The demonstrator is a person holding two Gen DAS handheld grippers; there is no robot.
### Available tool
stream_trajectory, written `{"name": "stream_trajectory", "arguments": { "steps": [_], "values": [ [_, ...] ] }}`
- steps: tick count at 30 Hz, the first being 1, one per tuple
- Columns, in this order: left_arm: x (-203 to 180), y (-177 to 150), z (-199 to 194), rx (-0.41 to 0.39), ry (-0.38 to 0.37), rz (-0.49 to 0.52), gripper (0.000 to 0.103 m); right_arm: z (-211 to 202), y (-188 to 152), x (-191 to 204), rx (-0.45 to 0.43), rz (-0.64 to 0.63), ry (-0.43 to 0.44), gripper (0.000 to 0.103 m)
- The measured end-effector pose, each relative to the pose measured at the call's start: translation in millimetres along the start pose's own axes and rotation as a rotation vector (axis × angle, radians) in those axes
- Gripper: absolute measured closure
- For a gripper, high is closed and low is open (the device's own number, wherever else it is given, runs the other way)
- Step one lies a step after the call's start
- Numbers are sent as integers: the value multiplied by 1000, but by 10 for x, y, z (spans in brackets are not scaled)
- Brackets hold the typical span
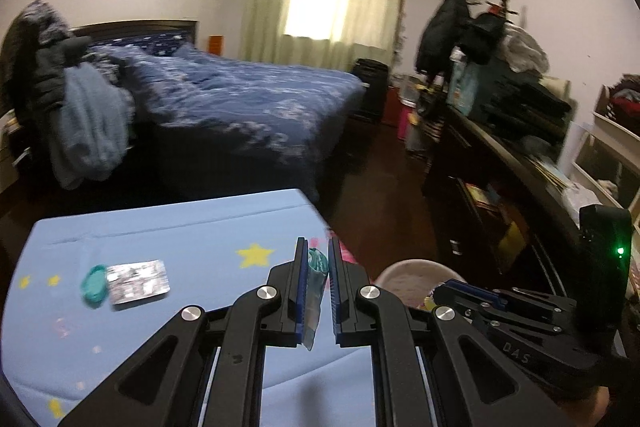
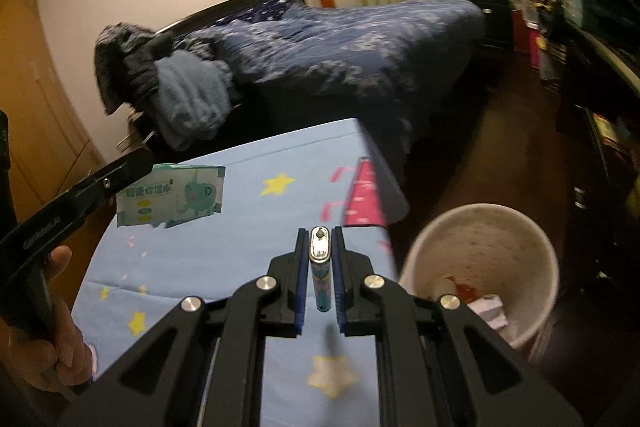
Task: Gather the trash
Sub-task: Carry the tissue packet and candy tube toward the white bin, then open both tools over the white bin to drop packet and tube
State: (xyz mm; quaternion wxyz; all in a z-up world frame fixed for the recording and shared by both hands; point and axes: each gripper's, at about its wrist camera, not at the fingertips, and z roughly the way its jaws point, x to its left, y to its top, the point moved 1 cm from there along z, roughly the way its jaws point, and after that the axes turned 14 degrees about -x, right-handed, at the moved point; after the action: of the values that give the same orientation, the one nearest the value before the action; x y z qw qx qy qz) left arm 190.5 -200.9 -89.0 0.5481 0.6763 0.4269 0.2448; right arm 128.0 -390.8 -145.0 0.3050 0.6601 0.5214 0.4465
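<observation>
over tabletop's right edge: right gripper (image 2: 320,281), jaws closed on a slim metal-capped lighter (image 2: 321,269).
left gripper (image 1: 318,291): pinching a flat teal-and-white tissue wrapper (image 2: 170,195), lifted off the light blue star-print tabletop (image 1: 192,239).
bin: beige round trash bucket (image 2: 486,259) just beside the right edge, scraps inside.
left behind: silver blister pack (image 1: 138,281) and crumpled teal scrap (image 1: 94,281) near the left edge.
step: carrying; next, likely swing right and release over the bucket.

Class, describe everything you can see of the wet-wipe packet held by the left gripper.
The wet-wipe packet is a flat, soft plastic pouch, white and pale green, printed with a teal cartoon elephant and green characters. It looks crumpled and slack. The left gripper pinches one end between its fingers, so it hangs in the air above the blue star-patterned table, touching nothing else.
</observation>
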Motion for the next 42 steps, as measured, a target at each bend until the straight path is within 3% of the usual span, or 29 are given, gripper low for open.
{"name": "stream_trajectory", "arguments": {
  "steps": [17,25,35,37,38,40,42],
  "values": [
    [-1037,-156,914,87,-244,59,93,-188,12,-1309,-41,117,-237,90],
    [-1341,-348,1281,148,-286,83,93,41,-63,-1551,-15,122,-279,90],
    [-1449,-604,1568,229,-308,75,92,302,-144,-1717,15,126,-309,88],
    [-1458,-643,1600,241,-313,69,88,327,-144,-1736,13,128,-311,87],
    [-1456,-658,1611,247,-318,65,80,343,-143,-1749,15,131,-309,81],
    [-1453,-670,1630,251,-320,57,57,346,-145,-1763,7,143,-314,62],
    [-1432,-655,1615,235,-312,50,33,339,-148,-1784,2,149,-320,60]
  ]
}}
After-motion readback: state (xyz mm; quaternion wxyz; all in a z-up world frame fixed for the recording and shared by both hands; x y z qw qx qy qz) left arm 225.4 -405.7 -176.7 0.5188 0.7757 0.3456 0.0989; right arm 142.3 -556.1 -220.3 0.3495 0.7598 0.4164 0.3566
